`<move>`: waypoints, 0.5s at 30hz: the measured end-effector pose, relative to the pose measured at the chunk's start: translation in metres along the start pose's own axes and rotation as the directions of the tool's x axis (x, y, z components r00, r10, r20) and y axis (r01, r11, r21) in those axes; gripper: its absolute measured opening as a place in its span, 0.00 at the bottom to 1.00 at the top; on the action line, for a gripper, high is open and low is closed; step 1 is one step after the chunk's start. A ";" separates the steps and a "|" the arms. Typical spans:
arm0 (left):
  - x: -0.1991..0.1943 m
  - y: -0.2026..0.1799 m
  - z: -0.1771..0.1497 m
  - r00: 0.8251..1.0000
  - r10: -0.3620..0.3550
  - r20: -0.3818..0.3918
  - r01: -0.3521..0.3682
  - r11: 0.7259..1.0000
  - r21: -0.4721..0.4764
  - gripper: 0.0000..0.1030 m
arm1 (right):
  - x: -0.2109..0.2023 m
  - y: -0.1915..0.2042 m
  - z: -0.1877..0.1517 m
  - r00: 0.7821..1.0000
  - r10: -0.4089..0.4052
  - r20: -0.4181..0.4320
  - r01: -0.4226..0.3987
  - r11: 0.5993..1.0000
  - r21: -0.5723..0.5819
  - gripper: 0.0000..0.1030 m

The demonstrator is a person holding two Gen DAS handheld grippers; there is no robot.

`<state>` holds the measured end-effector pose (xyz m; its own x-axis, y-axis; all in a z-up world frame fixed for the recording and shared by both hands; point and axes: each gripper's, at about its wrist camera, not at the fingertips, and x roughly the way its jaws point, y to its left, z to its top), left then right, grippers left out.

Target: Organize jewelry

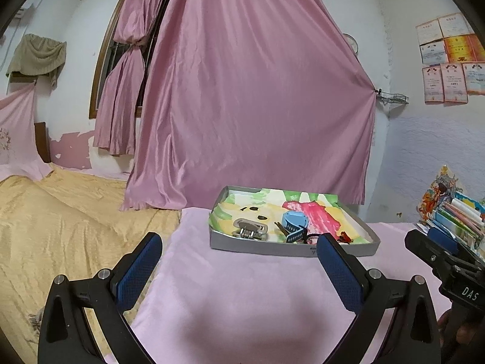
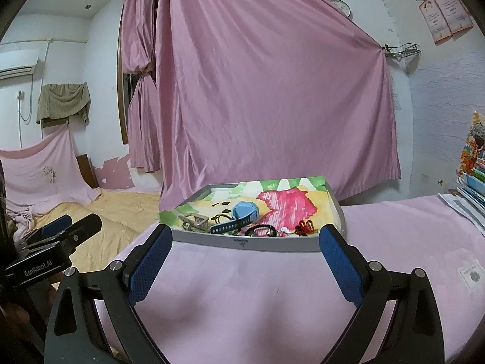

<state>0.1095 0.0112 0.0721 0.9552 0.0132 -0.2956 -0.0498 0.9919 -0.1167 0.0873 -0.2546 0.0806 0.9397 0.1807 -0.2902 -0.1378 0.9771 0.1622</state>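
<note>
Centrally, the jewelry: a blue watch (image 2: 242,212), a metal clasp piece (image 2: 195,221), a black ring (image 2: 260,230) and a red trinket (image 2: 306,227) lie mingled in my grey tray (image 2: 242,242) on the pink-covered bench (image 2: 242,288). Both my left gripper (image 1: 239,270) and right gripper (image 2: 245,265) hover with jaws spread, empty. Sorting looks unsettled: jumbled, or already gathered.

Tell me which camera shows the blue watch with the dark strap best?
The right wrist view: the blue watch with the dark strap lies nearer, strap stretched out unobstructed. In the left wrist view the watch appears smaller, its strap end partly hidden behind the left gripper's finger.
</note>
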 end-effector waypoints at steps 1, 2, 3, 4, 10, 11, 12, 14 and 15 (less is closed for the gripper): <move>-0.004 0.001 -0.001 1.000 0.002 0.004 -0.002 1.000 0.003 0.99 | -0.005 0.001 -0.003 1.000 -0.003 0.001 0.003 1.000 -0.002 0.93; -0.007 0.001 -0.002 1.000 0.004 0.007 -0.004 1.000 0.005 0.99 | -0.008 0.002 -0.004 1.000 -0.006 0.001 0.006 1.000 -0.004 0.93; -0.011 0.002 -0.003 1.000 0.005 0.010 -0.005 1.000 0.007 0.99 | -0.011 0.004 -0.006 1.000 -0.008 0.002 0.008 1.000 -0.006 0.93; -0.015 0.003 -0.005 1.000 0.008 0.014 -0.008 1.000 0.010 0.99 | -0.014 0.005 -0.007 1.000 -0.009 0.003 0.009 1.000 -0.008 0.93; -0.025 0.007 -0.015 1.000 0.013 0.008 -0.013 1.000 0.013 0.99 | -0.028 0.011 -0.018 1.000 -0.013 -0.003 0.013 1.000 -0.020 0.93; -0.025 0.007 -0.016 1.000 0.013 0.005 -0.013 1.000 0.013 0.99 | -0.029 0.011 -0.019 1.000 -0.013 -0.006 0.013 1.000 -0.020 0.93; -0.026 0.008 -0.018 1.000 0.014 0.001 -0.014 1.000 0.014 0.99 | -0.030 0.012 -0.020 1.000 -0.013 -0.008 0.013 1.000 -0.020 0.93; -0.027 0.008 -0.021 1.000 0.018 -0.003 -0.018 1.000 0.020 0.99 | -0.031 0.011 -0.021 1.000 -0.012 -0.011 0.012 1.000 -0.016 0.93; -0.027 0.008 -0.022 1.000 0.019 -0.005 -0.019 1.000 0.023 0.99 | -0.031 0.012 -0.021 1.000 -0.012 -0.012 0.012 1.000 -0.015 0.93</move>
<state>0.0765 0.0159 0.0584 0.9525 0.0313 -0.3028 -0.0612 0.9941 -0.0897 0.0500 -0.2465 0.0718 0.9375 0.1702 -0.3037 -0.1311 0.9807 0.1448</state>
